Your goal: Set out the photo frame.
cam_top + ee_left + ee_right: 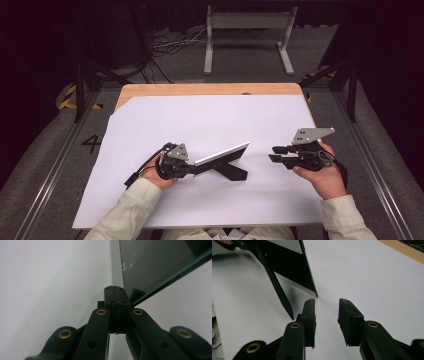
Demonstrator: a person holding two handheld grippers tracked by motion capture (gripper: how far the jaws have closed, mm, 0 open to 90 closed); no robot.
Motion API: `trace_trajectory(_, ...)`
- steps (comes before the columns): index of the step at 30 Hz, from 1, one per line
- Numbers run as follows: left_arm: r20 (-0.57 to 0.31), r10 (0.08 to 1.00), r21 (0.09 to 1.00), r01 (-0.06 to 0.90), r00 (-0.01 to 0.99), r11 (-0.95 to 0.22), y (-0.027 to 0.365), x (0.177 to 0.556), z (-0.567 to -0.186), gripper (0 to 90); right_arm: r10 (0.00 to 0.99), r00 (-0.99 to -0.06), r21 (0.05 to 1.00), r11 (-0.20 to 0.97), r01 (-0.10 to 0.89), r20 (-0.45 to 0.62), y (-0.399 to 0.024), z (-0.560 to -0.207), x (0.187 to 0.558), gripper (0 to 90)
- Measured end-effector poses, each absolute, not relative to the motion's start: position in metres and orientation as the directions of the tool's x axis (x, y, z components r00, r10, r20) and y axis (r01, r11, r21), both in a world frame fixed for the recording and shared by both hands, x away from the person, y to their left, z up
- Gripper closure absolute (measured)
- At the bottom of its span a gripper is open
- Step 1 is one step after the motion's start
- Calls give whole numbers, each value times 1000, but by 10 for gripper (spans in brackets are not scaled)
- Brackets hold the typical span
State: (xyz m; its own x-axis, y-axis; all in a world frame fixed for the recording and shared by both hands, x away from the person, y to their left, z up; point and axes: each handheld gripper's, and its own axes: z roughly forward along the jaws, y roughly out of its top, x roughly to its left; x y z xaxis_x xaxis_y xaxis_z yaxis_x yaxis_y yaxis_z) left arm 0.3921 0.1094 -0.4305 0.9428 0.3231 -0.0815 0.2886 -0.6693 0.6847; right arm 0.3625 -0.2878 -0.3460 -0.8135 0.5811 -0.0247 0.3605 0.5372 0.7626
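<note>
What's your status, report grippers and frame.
Left gripper shut on photo frame, propped on its stand. Right gripper open, empty, apart from the frame. White sheet between them bare.

A sheet (210, 125) covers most of the bench (200, 89), leaving its far edge bare. The picture frame (222, 156) stands propped on its leg near the sheet's middle, toward the near edge, between the left tongs (192, 167) touching it and the right tongs (275, 154) apart.

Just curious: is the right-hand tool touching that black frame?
Apart. The high view shows white sheet between the right tool and the frame.
</note>
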Motion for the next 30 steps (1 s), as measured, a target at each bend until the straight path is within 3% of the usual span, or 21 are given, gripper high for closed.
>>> trace_trajectory(30,-105,38,583,92,994,-807,78,353,-431,900,573,-819,760,542,359,-22,-287,-343,361,662)
